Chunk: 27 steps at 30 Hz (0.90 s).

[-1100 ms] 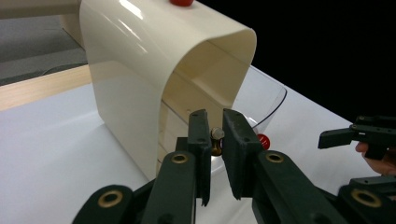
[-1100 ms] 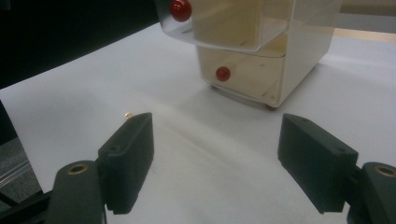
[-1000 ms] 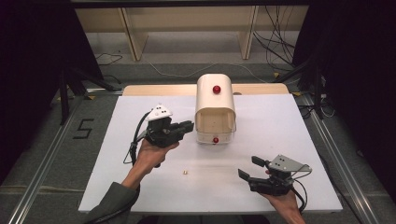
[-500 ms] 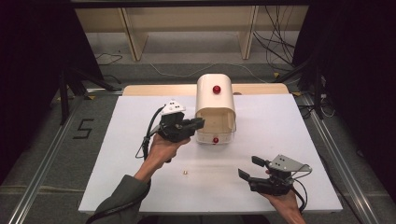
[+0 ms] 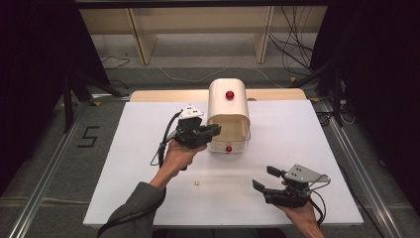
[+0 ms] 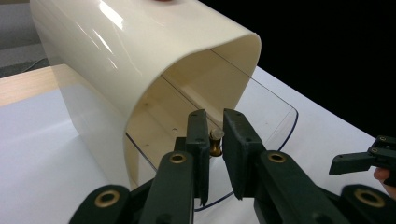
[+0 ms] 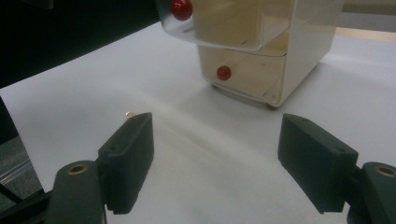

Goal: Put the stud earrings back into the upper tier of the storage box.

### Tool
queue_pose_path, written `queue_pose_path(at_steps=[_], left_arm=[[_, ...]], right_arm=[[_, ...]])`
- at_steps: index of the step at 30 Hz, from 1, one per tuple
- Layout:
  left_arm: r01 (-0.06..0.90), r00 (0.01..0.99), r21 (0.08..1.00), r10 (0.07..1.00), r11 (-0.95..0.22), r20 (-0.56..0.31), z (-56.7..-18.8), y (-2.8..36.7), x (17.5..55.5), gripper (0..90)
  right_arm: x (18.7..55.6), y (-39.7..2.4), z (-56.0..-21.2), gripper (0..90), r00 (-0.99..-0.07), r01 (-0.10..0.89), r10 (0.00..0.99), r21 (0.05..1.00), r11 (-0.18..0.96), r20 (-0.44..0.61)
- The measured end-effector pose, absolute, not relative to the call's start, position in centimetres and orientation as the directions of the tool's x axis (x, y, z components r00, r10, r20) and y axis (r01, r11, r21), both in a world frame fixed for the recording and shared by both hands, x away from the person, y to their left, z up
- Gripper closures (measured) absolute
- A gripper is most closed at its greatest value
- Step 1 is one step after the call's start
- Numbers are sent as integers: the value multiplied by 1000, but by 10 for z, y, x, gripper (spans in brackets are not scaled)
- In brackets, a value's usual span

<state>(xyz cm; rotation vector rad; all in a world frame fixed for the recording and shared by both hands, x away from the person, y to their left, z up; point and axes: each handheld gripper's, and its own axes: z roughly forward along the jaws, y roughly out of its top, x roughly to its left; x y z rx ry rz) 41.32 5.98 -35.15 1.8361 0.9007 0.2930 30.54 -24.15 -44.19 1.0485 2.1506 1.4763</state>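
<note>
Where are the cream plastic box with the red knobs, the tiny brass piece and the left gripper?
cream plastic box (image 5: 228, 101), high view, curved top.
tiny brass piece (image 6: 215, 144), left gripper view, its stem.
left gripper (image 6: 214, 156), left gripper view, between fingertips.

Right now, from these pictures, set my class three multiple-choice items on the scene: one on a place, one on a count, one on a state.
1. Where does the loose brass piece lie, relative to the cream box?
A. on its top
B. on the white board in front of it
C. inside it

2. How many red knobs does the box carry?
A. one
B. two
C. three

3. In what state is the right gripper?
A. open and empty
B. shut on a knob
C. shut on a brass piece

Answers:
1 B: it lies on bare board, on the person's side of the box.
2 B: one knob sits on the curved top, one low on the front.
3 A: its jaws stand wide apart with nothing between them.
</note>
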Motion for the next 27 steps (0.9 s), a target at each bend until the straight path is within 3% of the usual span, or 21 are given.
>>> queue_pose_path(at_steps=[16,27], left_arm=[[437,695,877,694,-201,-187,-344,77,393,345],[478,688,839,705,-262,-172,-360,97,379,235]], right_arm=[[305,-241,-442,276,-675,382,726,904,193,130],[305,-241,-442,276,-677,383,725,903,196,130]])
